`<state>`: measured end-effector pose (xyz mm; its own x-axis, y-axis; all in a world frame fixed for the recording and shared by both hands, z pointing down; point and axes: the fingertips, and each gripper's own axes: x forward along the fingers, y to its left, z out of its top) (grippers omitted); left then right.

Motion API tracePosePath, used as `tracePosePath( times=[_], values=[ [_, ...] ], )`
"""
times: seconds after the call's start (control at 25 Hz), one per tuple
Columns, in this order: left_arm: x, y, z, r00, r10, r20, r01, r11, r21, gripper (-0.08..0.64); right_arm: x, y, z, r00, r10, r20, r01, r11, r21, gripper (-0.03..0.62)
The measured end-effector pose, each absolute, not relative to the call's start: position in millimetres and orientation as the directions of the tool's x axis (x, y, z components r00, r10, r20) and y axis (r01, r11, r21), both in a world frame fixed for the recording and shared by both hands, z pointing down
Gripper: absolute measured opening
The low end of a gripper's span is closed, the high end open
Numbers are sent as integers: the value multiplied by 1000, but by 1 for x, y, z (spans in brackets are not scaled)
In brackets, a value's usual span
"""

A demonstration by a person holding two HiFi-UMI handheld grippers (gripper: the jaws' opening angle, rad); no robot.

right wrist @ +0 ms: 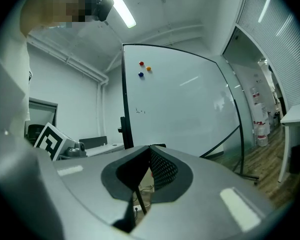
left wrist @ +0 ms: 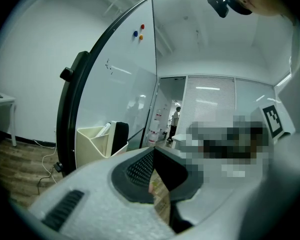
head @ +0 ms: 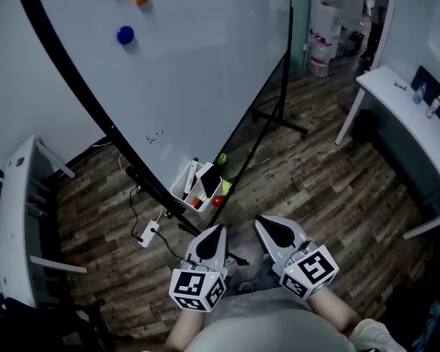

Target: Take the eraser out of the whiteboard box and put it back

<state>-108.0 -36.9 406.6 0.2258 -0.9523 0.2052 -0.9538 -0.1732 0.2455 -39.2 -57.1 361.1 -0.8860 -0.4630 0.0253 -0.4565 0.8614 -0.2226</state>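
— Eraser (head: 210,182)?
— Stands on end in the box (head: 185,185) at the whiteboard's (head: 198,72) bottom edge, top poking above the rim.
— Which way from the jaws?
— Ahead, slightly left. Left gripper (head: 214,231) nearer, right gripper (head: 268,226) farther off; both pinched together, empty.
— Room?
— Open above the rim. Frame rail (head: 114,132) close along the box's far side; probably best entered from above.

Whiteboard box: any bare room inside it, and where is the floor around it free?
The whiteboard box is crowded: the eraser, a marker and a red piece fill it. Bare floor lies to its right in the head view, between the stand foot and the white table. To its left lies a power strip.
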Motion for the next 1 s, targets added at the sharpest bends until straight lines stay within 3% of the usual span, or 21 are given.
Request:
tracePosePath(
  times=[1.0],
  values=[
    [-137,-96,405,-152,-967,206,-949,201,243,2,-82,-144,361,-996,-76,54,-83,985,-153,2]
  ],
)
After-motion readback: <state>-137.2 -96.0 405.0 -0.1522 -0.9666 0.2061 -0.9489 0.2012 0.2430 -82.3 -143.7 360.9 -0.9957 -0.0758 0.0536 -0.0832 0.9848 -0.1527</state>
